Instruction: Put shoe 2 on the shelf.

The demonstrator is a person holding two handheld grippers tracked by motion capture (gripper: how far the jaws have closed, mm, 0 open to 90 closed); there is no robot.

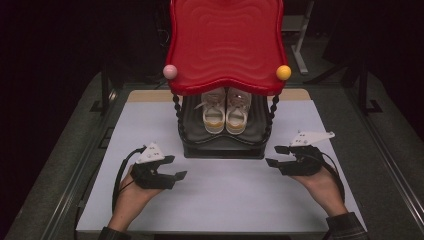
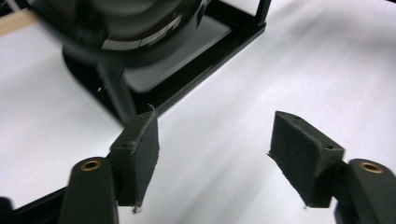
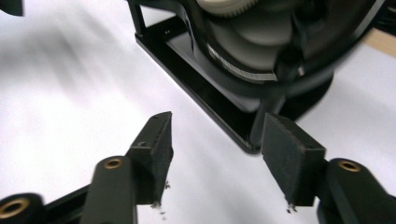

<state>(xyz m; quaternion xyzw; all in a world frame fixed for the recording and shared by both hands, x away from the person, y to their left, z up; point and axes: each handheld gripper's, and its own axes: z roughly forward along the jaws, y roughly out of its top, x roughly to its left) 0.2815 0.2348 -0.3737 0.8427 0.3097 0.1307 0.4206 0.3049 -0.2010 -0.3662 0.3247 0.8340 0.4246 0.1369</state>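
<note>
A small rack with a red wavy top shelf [image 1: 225,42] stands at the middle back of the white table [image 1: 220,200]. On its black lower shelf [image 1: 222,135] sits a pair of white sneakers [image 1: 226,110] with tan soles, toes toward me. My left gripper [image 1: 176,167] hovers open at the rack's front left corner [image 2: 140,100], nothing between its jaws. Open too, my right gripper [image 1: 276,156] sits at the front right corner, jaws pointing at the rack's black base [image 3: 210,88]. A hand holds each gripper.
A pink ball [image 1: 170,71] and a yellow ball [image 1: 283,72] cap the rack's black beaded posts [image 1: 176,112]. The white sheet spreads wide in front of the rack. Dark floor and metal frames surround the table; a wooden strip [image 1: 150,95] edges the back.
</note>
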